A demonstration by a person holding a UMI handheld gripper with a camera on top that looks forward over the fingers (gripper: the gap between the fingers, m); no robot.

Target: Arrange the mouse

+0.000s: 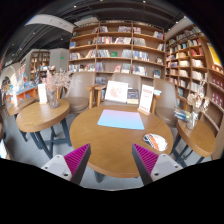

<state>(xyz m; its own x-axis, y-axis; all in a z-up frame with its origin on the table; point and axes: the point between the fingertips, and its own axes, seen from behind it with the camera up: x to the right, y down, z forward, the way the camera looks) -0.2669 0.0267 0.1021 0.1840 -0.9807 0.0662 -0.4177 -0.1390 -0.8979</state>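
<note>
Approach step — gripper (109, 160) jaws hanging open, empty, nearing round wooden desk (100, 140); light blue rectangular mat (121, 119) beyond — mouse needing locating.

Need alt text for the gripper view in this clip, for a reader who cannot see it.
The gripper, open and holding nothing, hovers above a round wooden table bearing a light blue mat and a small object near its edge. Chairs, other tables and tall bookshelves fill the room beyond.
</note>
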